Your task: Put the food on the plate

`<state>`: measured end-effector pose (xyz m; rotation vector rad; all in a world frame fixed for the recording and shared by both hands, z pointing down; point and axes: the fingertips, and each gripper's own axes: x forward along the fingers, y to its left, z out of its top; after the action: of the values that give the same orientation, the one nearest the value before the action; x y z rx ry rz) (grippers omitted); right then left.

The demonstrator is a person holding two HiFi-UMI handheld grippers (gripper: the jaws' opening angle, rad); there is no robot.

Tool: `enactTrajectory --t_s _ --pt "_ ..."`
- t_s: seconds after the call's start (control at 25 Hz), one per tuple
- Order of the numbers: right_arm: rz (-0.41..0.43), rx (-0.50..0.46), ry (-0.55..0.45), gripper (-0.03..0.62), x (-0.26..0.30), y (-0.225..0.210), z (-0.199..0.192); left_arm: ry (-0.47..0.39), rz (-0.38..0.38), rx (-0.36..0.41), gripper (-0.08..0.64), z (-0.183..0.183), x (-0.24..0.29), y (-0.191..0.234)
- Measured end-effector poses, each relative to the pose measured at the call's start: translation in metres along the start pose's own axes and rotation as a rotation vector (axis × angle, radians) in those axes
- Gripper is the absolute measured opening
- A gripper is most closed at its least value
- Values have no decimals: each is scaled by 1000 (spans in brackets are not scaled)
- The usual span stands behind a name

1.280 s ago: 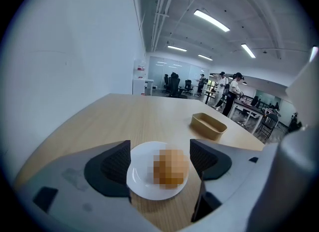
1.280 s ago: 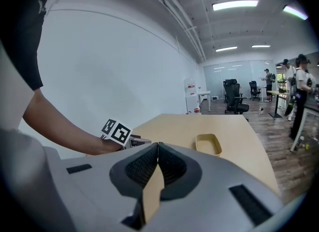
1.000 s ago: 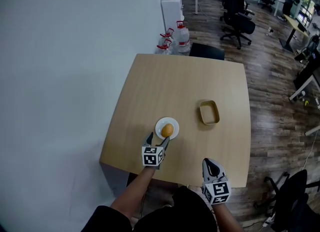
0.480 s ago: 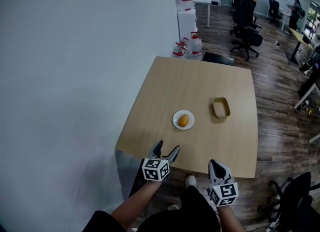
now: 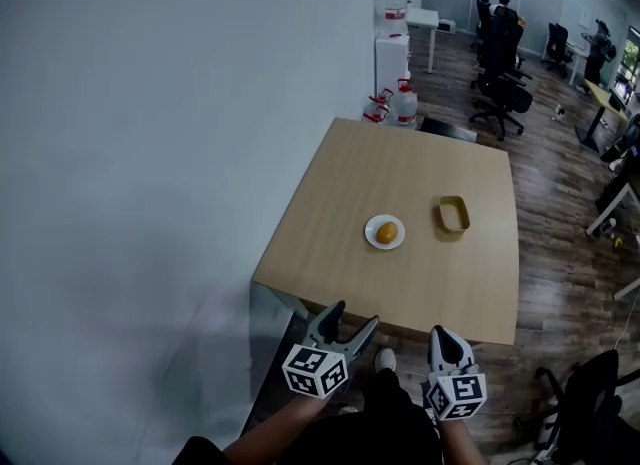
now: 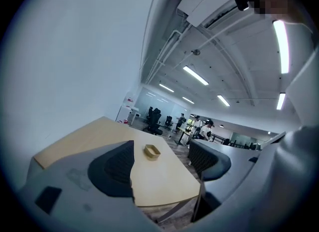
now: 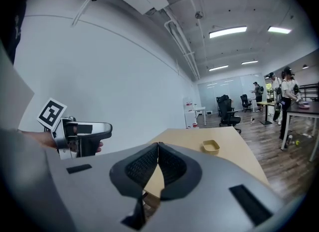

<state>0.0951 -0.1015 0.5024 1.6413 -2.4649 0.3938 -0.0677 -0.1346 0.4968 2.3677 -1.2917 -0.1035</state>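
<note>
An orange round piece of food [image 5: 387, 234] rests on a small white plate [image 5: 372, 230] in the middle of the wooden table [image 5: 330, 213]. My left gripper [image 5: 348, 324] is held off the table, in front of its near edge, jaws open and empty. My right gripper [image 5: 447, 337] is beside it to the right, also off the table, with its jaws shut on nothing. In the left gripper view the open jaws frame the table [image 6: 159, 176]. In the right gripper view the left gripper [image 7: 84, 131] shows at the left.
A tan rectangular tray [image 5: 452, 213] [image 6: 152, 151] [image 7: 211, 146] sits on the table right of the plate. A white wall runs along the left. Water jugs [image 5: 403, 105], office chairs [image 5: 500, 88] and desks stand beyond the table on a wood floor.
Both grippers and the head have pulled back from the table. The left gripper, which was at the plate a second ago, is now well clear of the table's near edge.
</note>
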Motion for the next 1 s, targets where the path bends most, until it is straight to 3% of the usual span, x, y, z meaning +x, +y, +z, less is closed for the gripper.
enactTrajectory --t_s 0.12,0.36,0.44,0.56,0.68,1.0 --pt "3 -20 -4 60 -12 14 7 -24 -17 -50 341 1 -22 -13" --pt "1 -50 -16 60 -34 23 11 -117 -65 -24 331 -1 -52 -42" --pt "1 -57 -30 60 -37 27 16 -155 -63 -20 276 3 -60 -47" --pt "-12 -77 -52 60 -45 33 22 -170 -15 16 106 5 -69 -47" --pt "-1 -72 -64 60 -53 37 24 -161 31 70 32 7 -73 -48" --pt "31 -106 -49 60 -53 49 23 -160 76 145 23 5 -77 -51"
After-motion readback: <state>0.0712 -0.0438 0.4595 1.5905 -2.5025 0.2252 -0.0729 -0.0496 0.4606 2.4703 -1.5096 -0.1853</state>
